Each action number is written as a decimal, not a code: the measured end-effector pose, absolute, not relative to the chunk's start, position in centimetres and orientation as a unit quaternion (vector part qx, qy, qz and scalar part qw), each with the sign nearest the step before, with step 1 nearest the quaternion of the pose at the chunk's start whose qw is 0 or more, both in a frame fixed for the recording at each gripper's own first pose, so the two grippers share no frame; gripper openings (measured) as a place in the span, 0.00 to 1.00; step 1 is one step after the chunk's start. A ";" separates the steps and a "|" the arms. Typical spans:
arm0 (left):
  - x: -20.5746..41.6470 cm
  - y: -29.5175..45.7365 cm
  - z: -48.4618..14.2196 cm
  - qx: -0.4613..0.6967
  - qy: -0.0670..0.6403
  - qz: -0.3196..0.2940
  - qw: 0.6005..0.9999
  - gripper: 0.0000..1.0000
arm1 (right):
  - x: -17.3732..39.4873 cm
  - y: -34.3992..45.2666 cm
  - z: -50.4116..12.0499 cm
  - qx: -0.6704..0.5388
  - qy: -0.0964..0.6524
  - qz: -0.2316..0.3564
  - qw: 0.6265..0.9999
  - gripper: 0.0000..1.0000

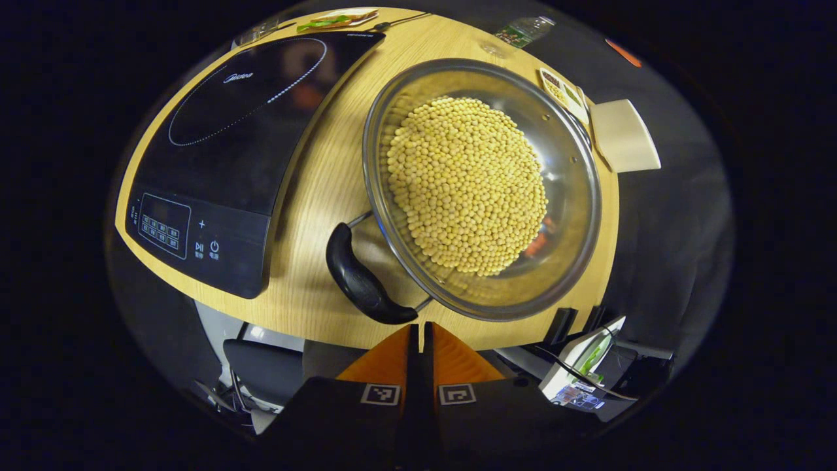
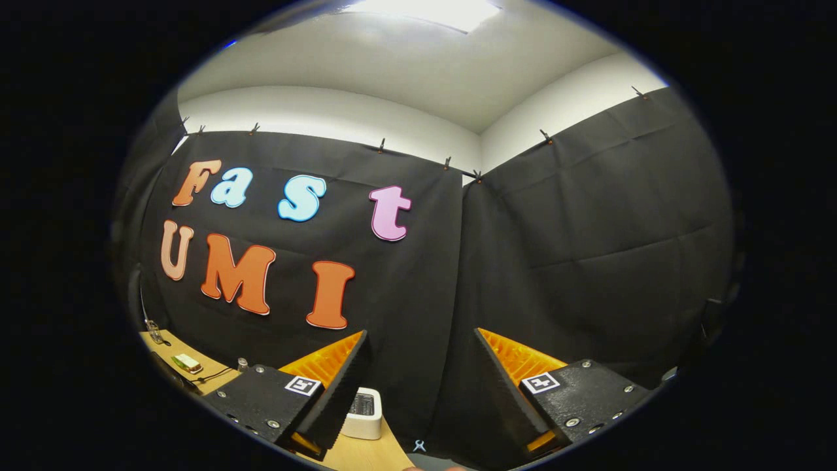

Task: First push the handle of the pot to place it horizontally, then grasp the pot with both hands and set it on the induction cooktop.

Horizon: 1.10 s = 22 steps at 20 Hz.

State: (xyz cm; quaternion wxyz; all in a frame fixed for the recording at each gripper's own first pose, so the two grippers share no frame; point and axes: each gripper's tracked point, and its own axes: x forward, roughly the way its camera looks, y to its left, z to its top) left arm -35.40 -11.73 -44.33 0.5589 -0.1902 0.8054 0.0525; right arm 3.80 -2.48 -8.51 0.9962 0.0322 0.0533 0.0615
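On the wooden table (image 1: 314, 196), the induction cooktop (image 1: 242, 144) is being seen at left and the pot (image 1: 484, 190), steel, shallow and heaped with pale beans (image 1: 467, 186), just to its right. The pot is probably being made heavy and spill-prone, so its black handle (image 1: 359, 278) is being judged the pushing point. The left gripper (image 1: 418, 337) is being held clenched, empty, just short of that handle, while the right gripper (image 2: 422, 373) is being held spread wide toward the booth wall.

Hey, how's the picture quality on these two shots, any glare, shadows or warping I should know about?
Left gripper view: fisheye bends the table edge into a curve; bright glare patches sit on the pot's steel wall, a dim reflection on the induction cooktop, and the handle casts a soft shadow. Right gripper view: a ceiling light is blown out, and the cloth wall bows.
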 end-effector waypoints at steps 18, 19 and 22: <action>-31.8 -7.5 -46.1 -0.037 0.791 0.051 0.608 0.08 | 2.1 2.9 -8.1 0.016 0.069 0.063 0.995 0.96; -31.6 -7.2 -46.1 -0.025 0.788 0.046 0.613 0.08 | 2.0 3.6 -8.1 0.015 0.072 0.067 0.995 0.96; -30.5 -6.6 -46.0 0.013 0.777 0.034 0.629 0.08 | 1.5 5.4 -8.5 0.016 0.080 0.077 0.994 0.96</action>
